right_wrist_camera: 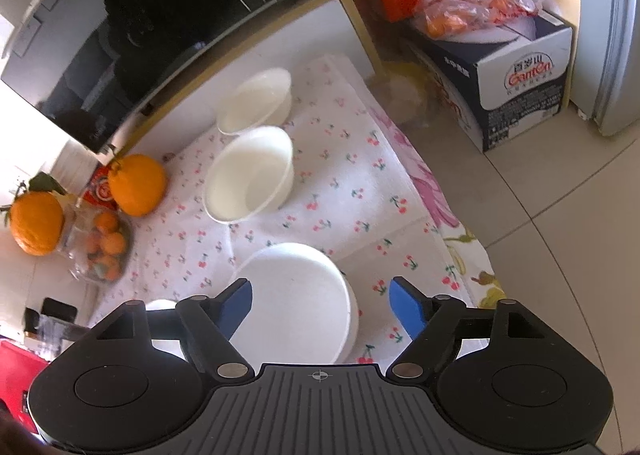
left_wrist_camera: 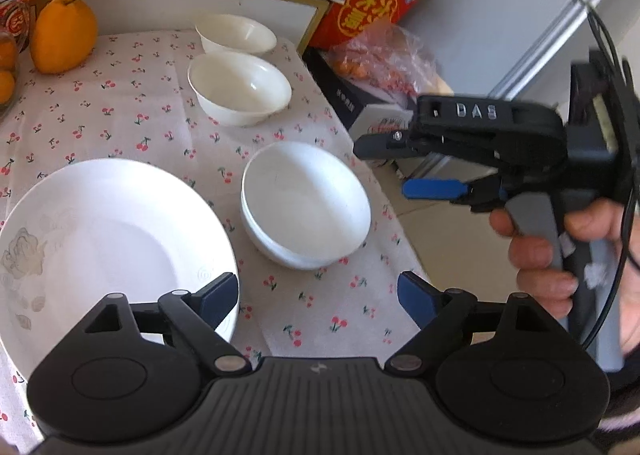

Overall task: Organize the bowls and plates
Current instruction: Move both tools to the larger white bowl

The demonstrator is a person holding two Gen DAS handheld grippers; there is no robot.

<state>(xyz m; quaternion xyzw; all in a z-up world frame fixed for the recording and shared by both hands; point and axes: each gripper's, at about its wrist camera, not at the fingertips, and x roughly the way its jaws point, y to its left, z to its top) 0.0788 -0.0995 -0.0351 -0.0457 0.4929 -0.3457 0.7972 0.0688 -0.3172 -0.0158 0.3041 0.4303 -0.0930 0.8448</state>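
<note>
Both claws spread wide, empty: left gripper [left_wrist_camera: 318, 297], right gripper [right_wrist_camera: 320, 305]. Nested bowls [left_wrist_camera: 306, 205] near cloth edge [left_wrist_camera: 394, 215]; risk of tipping off if nudged.

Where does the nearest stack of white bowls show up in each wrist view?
Left wrist: the bowl stack sits right of centre, beside the large plate.
Right wrist: the bowl stack sits low centre, between the open fingers.
Shared landmark: the big orange fruit.

Beside the large round white ceramic plate [left_wrist_camera: 108, 239] stand white ceramic bowls. One nested pair [left_wrist_camera: 306, 203], two singles [left_wrist_camera: 239, 89] [left_wrist_camera: 236, 32] beyond.
</note>
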